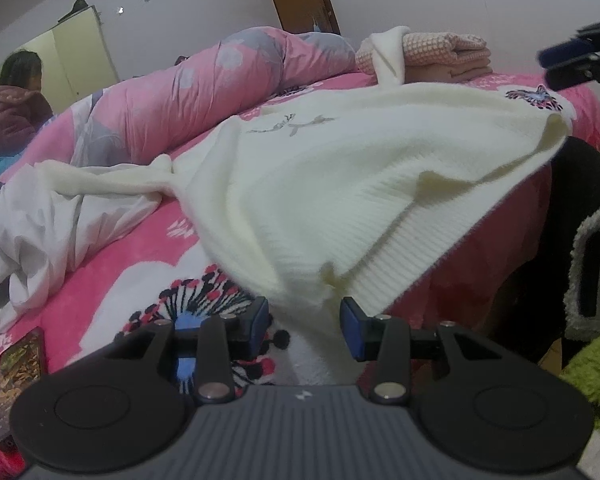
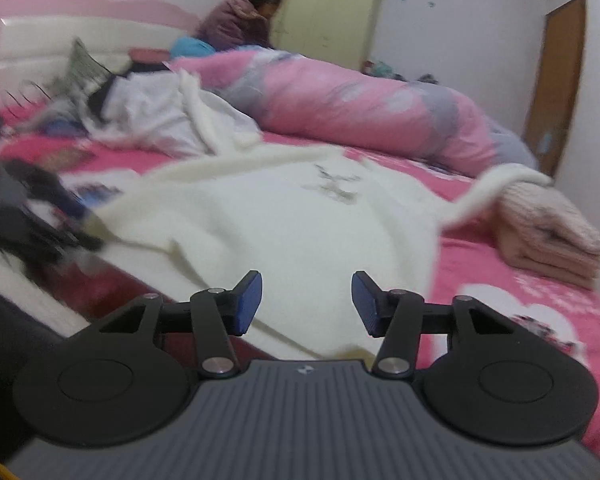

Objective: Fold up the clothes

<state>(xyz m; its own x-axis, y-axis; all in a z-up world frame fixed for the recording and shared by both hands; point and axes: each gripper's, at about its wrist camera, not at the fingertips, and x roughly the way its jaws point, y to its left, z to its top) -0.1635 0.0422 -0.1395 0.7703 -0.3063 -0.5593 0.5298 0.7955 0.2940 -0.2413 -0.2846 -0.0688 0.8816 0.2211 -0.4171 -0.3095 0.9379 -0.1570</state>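
Bed: pink fleece bedspread under everything.
Sweater: cream ribbed knit sweater spread just ahead of both grippers; soft, floppy, light.
Hold: ribbed hem.
Left gripper: fingers apart, empty.
Right gripper: likewise.

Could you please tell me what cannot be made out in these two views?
- Left wrist view: the cream ribbed-knit sweater's hem hangs over the bed edge; its lower edge sits behind the left hand-held gripper.
- Right wrist view: motion blur smears the sweater's embroidered motif and the dark clutter at the left edge.
- Both views: the dark rectangular phone-like object's screen is unreadable.
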